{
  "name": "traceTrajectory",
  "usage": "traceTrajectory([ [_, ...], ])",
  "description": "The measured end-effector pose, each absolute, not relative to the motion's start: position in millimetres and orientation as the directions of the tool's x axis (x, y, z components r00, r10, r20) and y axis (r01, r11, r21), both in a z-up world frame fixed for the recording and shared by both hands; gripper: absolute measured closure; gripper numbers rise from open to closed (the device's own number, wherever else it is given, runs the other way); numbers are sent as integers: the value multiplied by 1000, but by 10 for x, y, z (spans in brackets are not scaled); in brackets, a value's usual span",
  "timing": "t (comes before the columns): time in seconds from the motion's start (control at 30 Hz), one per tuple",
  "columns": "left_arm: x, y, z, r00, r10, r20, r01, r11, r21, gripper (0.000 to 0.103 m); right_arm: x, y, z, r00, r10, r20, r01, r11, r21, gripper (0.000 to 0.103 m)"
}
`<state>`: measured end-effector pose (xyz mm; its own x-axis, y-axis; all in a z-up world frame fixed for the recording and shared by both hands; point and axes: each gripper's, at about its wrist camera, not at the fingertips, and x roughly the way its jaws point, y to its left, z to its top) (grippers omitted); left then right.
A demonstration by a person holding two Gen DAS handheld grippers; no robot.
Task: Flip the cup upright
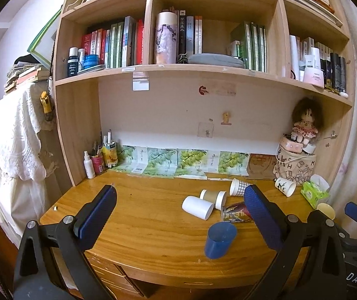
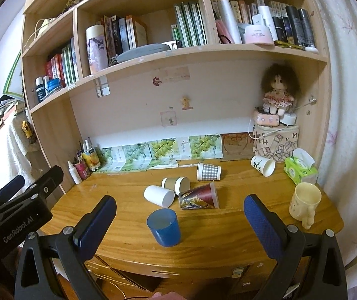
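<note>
Several cups lie on their sides on the wooden desk (image 2: 216, 227): a white cup (image 2: 158, 195), a tan cup (image 2: 175, 184), a checked paper cup (image 2: 209, 171), a red printed cup (image 2: 199, 197) and a white cup with a plant print (image 2: 263, 165). A blue cup (image 2: 164, 227) stands upright near the front edge; it also shows in the left wrist view (image 1: 220, 240). A cream mug (image 2: 304, 201) stands upright at the right. My left gripper (image 1: 178, 215) and right gripper (image 2: 179, 225) are both open and empty, held back at the desk's front edge.
A green tissue box (image 2: 301, 170) and a printed box (image 2: 276, 142) with a doll (image 2: 278, 92) stand at the back right. Pens and bottles (image 2: 84, 162) stand at the back left. Bookshelves (image 2: 165, 52) hang above the desk. Drawers sit below the front edge.
</note>
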<state>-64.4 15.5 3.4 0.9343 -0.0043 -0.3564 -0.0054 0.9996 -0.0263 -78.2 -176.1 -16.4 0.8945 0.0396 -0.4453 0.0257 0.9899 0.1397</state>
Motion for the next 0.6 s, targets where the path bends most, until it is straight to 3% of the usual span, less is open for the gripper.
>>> traceTrajectory([
  [0.6,-629,114,24,933,-4,-360,-1,1000,-13,1,-724,-1794,-201,883,44,-467,29,989,148,1],
])
